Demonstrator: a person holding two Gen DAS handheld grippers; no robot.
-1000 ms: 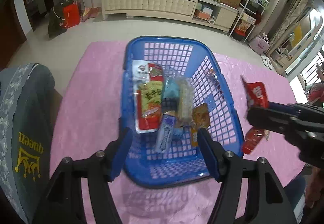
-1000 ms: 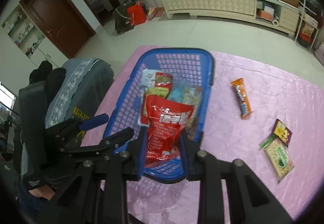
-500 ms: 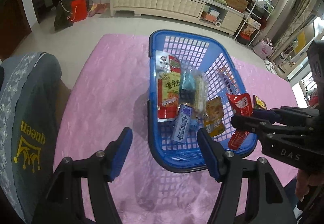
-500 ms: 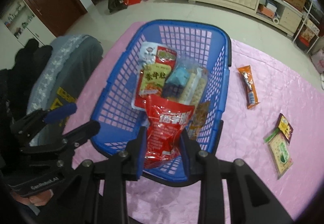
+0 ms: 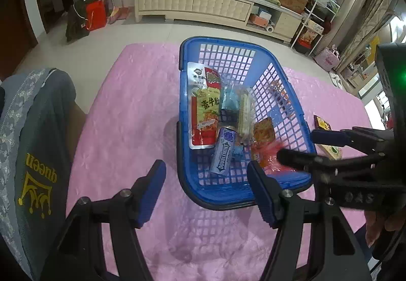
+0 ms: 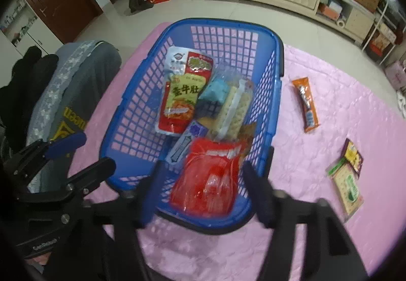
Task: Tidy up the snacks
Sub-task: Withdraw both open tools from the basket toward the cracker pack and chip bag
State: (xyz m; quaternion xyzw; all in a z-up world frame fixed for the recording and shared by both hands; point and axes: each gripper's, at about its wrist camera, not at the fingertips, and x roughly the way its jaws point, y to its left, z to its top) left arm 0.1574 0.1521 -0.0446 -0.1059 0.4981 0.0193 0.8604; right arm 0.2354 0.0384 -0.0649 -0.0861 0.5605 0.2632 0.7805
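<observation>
Tools both gape: right tool (image 6: pixel 205 194) over red packet (image 6: pixel 208 179) in basket (image 6: pixel 276 72); left tool (image 5: pixel 206 192) alongside.

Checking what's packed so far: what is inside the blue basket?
Blue basket holds a red-yellow pouch, crackers, gum and a red packet; anything beneath is hidden.

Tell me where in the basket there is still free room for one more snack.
The basket's far end, beyond the white-and-red packet, shows bare mesh, and so does the strip along its left wall. The middle and near end are crowded: crackers, gum, red bag.
</observation>
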